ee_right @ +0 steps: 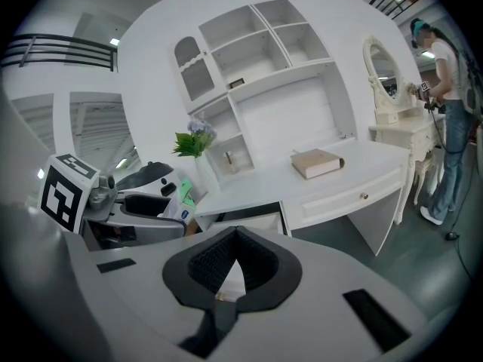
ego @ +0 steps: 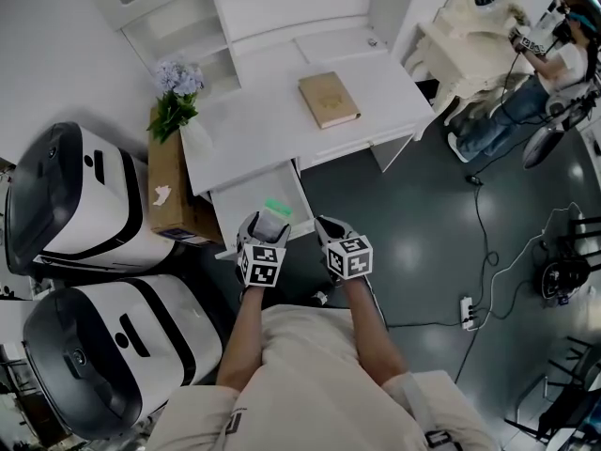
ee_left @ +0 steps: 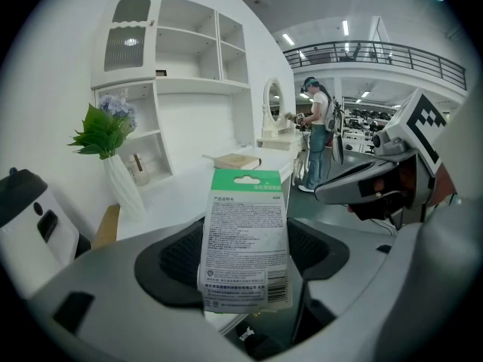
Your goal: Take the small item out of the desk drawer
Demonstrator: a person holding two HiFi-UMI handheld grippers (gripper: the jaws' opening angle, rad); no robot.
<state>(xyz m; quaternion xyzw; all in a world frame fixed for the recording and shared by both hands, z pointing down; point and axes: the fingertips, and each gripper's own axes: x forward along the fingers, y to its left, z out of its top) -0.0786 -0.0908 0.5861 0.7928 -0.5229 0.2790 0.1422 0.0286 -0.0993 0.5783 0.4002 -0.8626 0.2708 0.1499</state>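
A small carded pack [ee_left: 245, 240] with a green top and fine print on its white back stands upright between the jaws of my left gripper [ee_left: 243, 266], which is shut on it. In the head view the pack [ego: 275, 209] hangs over the front of the open white desk drawer [ego: 235, 203], held by the left gripper [ego: 268, 224]. My right gripper [ego: 329, 225] hovers just right of the drawer front, jaws shut with nothing in them. The right gripper view shows its closed tips [ee_right: 234, 236], the open drawer [ee_right: 253, 216] and the pack [ee_right: 183, 194] at left.
A tan book [ego: 329, 99] lies on the white desk [ego: 263, 120]; a vase of flowers [ego: 177, 97] stands at its left end above a cardboard box [ego: 169, 191]. Two white-and-black machines [ego: 84, 200] [ego: 103, 355] stand left. A person [ego: 545, 73] works at a vanity, far right. Cables and a power strip [ego: 467, 313] lie on the floor.
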